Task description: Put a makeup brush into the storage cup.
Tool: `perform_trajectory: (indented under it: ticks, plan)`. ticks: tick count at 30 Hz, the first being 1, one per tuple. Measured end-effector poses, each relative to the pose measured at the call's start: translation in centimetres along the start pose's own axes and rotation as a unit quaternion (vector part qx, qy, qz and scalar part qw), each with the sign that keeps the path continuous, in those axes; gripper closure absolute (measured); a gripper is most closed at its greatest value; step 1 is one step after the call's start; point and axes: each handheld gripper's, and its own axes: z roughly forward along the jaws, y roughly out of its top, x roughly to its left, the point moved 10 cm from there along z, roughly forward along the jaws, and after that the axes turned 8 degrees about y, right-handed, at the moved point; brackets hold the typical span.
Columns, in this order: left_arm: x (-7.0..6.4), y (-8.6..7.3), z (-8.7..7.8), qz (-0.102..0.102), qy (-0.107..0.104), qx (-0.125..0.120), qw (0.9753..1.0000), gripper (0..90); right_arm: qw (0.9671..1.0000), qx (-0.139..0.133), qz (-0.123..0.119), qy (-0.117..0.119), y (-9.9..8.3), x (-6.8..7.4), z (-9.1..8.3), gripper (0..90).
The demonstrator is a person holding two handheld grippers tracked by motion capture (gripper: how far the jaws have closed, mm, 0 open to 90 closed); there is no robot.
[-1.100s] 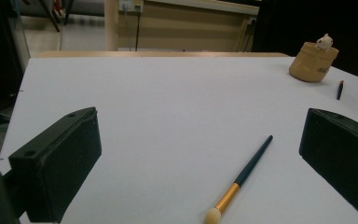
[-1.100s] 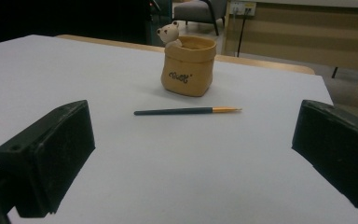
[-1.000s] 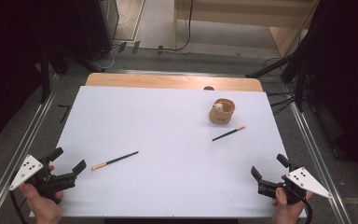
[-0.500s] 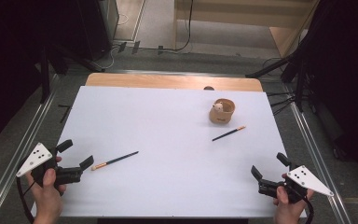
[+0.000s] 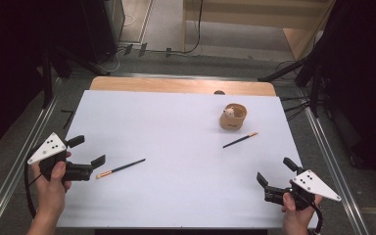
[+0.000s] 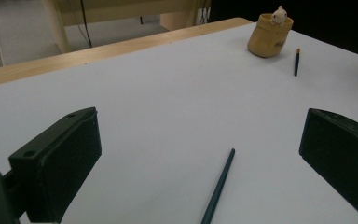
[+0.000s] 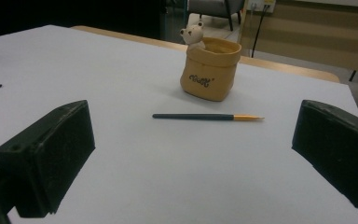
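Paintbrush (image 5: 120,168) lies flat on the white worktop (image 5: 176,147), just beside the left tool (image 5: 89,152), whose jaws stand apart with nothing between them. Second paintbrush (image 5: 240,140) lies near the tan bag-shaped holder (image 5: 233,117) at the far right. Right tool (image 5: 276,174) rests at the near right corner, jaws apart, empty.

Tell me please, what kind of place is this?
Probably a lab or studio set up for recording: a table under a white sheet, dark curtains at both sides, cables on the floor, and a person holding the left gripper and right gripper.
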Motion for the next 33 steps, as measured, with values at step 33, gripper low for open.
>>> perform_trajectory:
  ticks: [33]
  plan:
    - [-3.5,-6.4,6.0,0.178,-0.010,0.335,0.9254,15.9,0.9989,0.038,-0.013,0.022,-1.7,1.4,1.2,1.0]
